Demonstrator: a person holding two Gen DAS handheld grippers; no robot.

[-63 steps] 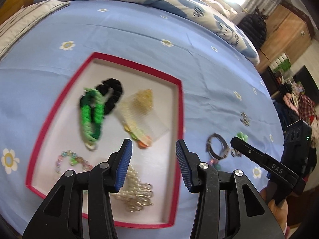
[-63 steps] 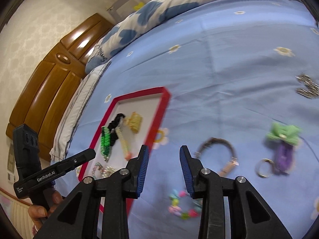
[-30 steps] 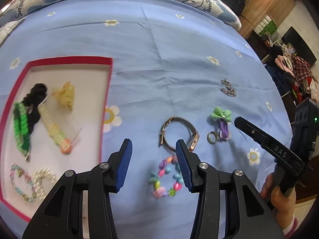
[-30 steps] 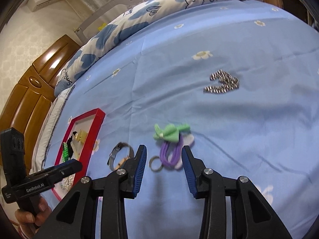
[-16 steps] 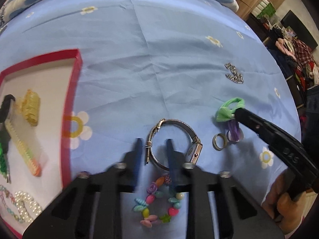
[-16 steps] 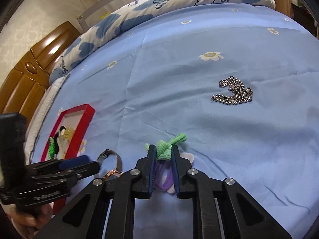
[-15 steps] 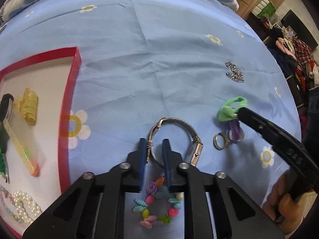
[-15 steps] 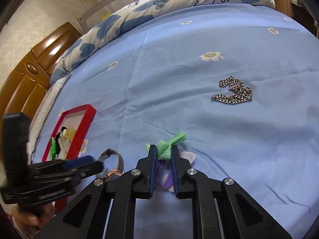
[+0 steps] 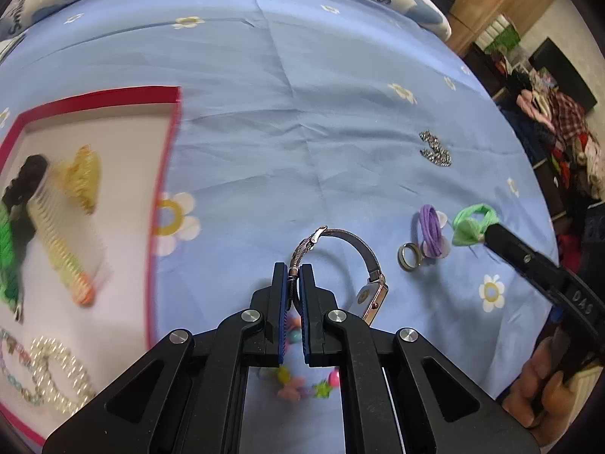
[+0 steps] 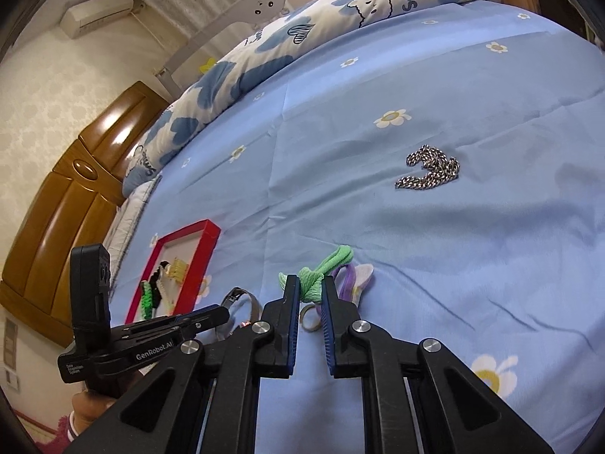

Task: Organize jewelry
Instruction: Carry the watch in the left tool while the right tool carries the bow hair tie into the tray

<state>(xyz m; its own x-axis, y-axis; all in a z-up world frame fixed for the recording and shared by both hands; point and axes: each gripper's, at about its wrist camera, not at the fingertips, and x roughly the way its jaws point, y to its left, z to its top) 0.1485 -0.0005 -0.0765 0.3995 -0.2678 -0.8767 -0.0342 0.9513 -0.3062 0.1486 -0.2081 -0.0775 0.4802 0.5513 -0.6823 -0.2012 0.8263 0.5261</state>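
Both grips just closed: our left gripper (image 9: 294, 270) clamps the watch band (image 9: 342, 240), right gripper (image 10: 310, 283) the green hair tie (image 10: 325, 265); tray-bound (image 9: 166, 159) next.

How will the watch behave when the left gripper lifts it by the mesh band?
The watch will probably dangle: the left gripper pinches only the thin mesh band, well away from the case. The metal case hangs at the other end, so it may swing and tilt downward. The band looks flexible, likely sagging rather than keeping its arch.
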